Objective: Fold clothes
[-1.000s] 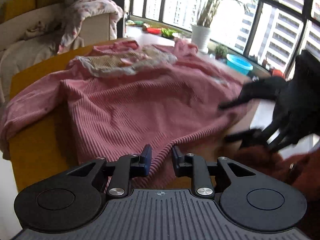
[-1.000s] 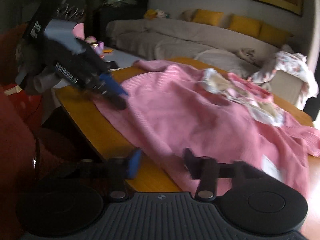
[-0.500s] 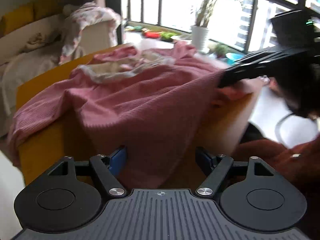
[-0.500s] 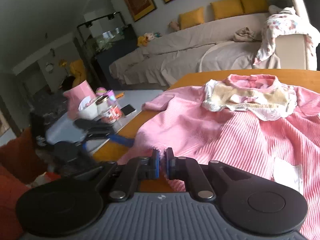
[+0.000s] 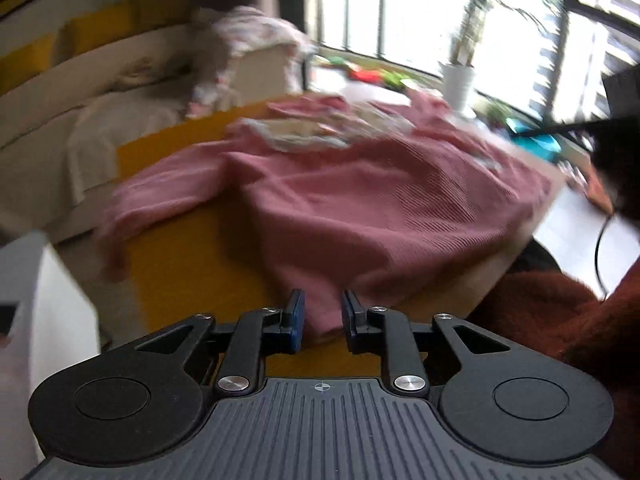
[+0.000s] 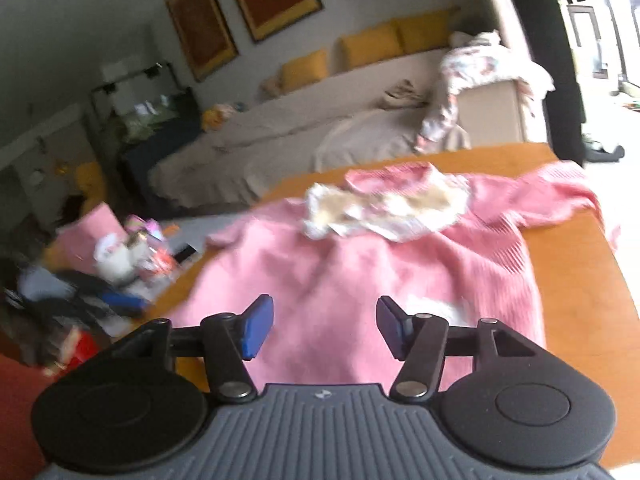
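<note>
Closing jaws are seen on the left gripper in the left wrist view, with the lower hem of the pink ribbed sweater lying in the narrow gap between the blue pads; whether the pads already press on the cloth cannot be told through the blur. The sweater is spread over the yellow wooden table, its hem hanging over the near edge and one sleeve draped off the left side. A small cream and white garment is laid on its upper part. A white plant pot is seen by the window beyond, and a rust-red fuzzy sleeve at the right edge.

Opening jaws are shown on the right gripper in the right wrist view, set apart and released, with the sweater lying on the table beneath them and nothing pinched. The cream garment is seen on the sweater's far part. The left gripper is blurred at the left edge. A beige sofa with yellow cushions is set against the far wall.
</note>
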